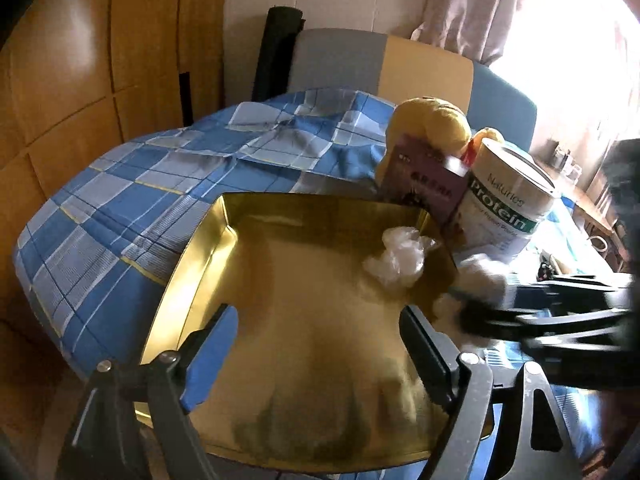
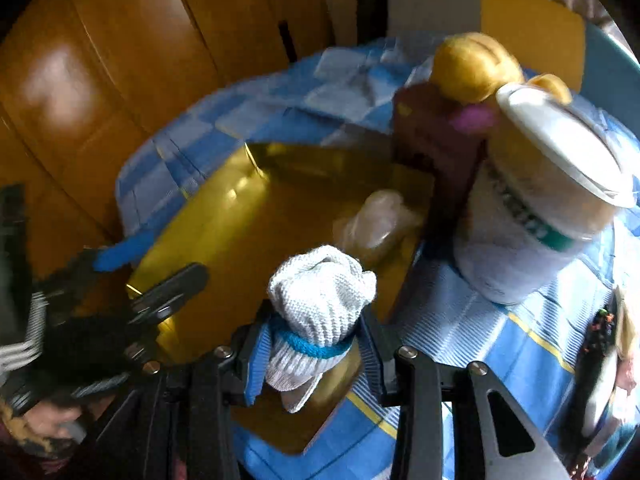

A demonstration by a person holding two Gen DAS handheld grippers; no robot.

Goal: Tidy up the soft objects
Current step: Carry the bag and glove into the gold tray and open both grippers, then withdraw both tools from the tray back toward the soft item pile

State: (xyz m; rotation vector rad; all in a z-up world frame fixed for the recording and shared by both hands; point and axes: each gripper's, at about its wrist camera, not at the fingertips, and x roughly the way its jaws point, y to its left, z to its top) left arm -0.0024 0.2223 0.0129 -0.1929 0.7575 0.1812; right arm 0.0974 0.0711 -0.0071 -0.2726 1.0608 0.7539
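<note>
A shallow golden tray point(image 1: 208, 240) lies on a blue checked bedcover point(image 1: 132, 200). A crumpled clear plastic bag point(image 1: 396, 258) rests in its far right corner. My left gripper point(image 1: 318, 332) hovers over the tray's near part, open, with nothing between its fingers. My right gripper point(image 2: 316, 344) is shut on a bunched white knitted glove point(image 2: 320, 292) with a blue band, held over the tray's point(image 2: 224, 232) right edge. In the left wrist view the glove point(image 1: 480, 272) and right gripper point(image 1: 468, 316) show blurred beside the tray. The left gripper point(image 2: 160, 270) appears at the left of the right wrist view.
Past the tray's far right corner stand a purple box point(image 1: 424, 188) and a white protein can point(image 1: 508, 196), with a yellow plush toy point(image 1: 432, 124) behind them. A wooden wardrobe point(image 1: 80, 80) stands to the left. A headboard point(image 1: 380, 68) is behind the bed.
</note>
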